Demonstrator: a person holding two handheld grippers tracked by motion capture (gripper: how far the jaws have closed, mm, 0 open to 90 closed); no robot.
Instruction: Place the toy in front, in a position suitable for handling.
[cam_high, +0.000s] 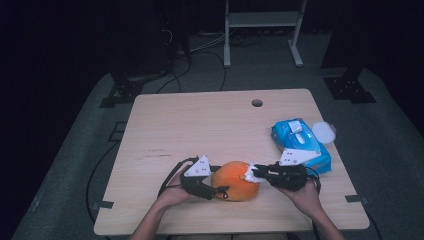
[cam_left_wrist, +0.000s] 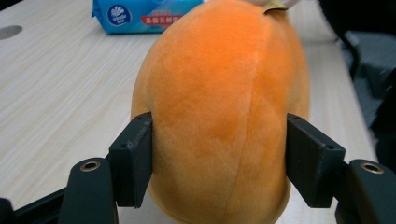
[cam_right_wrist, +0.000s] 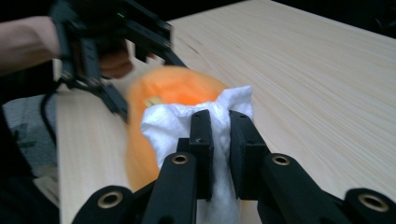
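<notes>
The left tongs (cam_left_wrist: 219, 154) clamp the orange plush toy (cam_left_wrist: 219, 107); the right tongs (cam_right_wrist: 218, 140), pinching a white wipe (cam_right_wrist: 182, 116), press against it.

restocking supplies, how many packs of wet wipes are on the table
1. The blue pack of wet wipes lies near the table's right edge, beyond the right tongs, beside a round white lid. None seems hidden.
</notes>
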